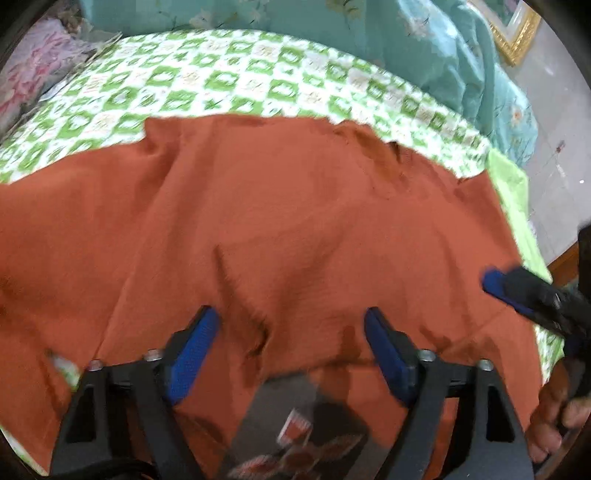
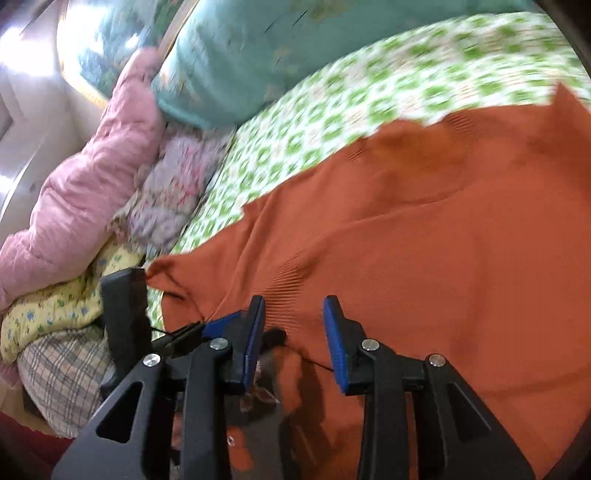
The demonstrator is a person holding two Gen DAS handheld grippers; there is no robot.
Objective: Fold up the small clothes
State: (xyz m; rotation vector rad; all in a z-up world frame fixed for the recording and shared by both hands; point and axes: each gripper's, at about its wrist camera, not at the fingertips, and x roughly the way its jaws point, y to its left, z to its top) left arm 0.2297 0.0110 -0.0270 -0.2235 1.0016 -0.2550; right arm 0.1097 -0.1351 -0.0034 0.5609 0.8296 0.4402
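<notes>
A rust-orange knit garment [image 1: 295,221] lies spread with wrinkles on the green-and-white checked bed sheet [image 1: 221,81]. Its near edge hangs toward me. My left gripper [image 1: 290,325] hovers over that near edge, jaws apart, and its blue pads [image 1: 192,354] press on nothing. In the right wrist view the same garment [image 2: 443,240] fills the right side, a ribbed band under my right gripper [image 2: 295,310], whose jaws stand apart above the cloth. The right gripper [image 1: 517,291] also shows at the right edge of the left wrist view, held by a hand [image 1: 554,417].
A teal floral quilt [image 1: 406,33] is bunched at the far side of the bed. A pink padded blanket [image 2: 85,177], a yellow flowered cloth [image 2: 55,306] and a plaid pillow [image 2: 62,373] are piled on the left. A gilded frame [image 1: 517,33] and the floor [image 1: 554,129] lie to the right.
</notes>
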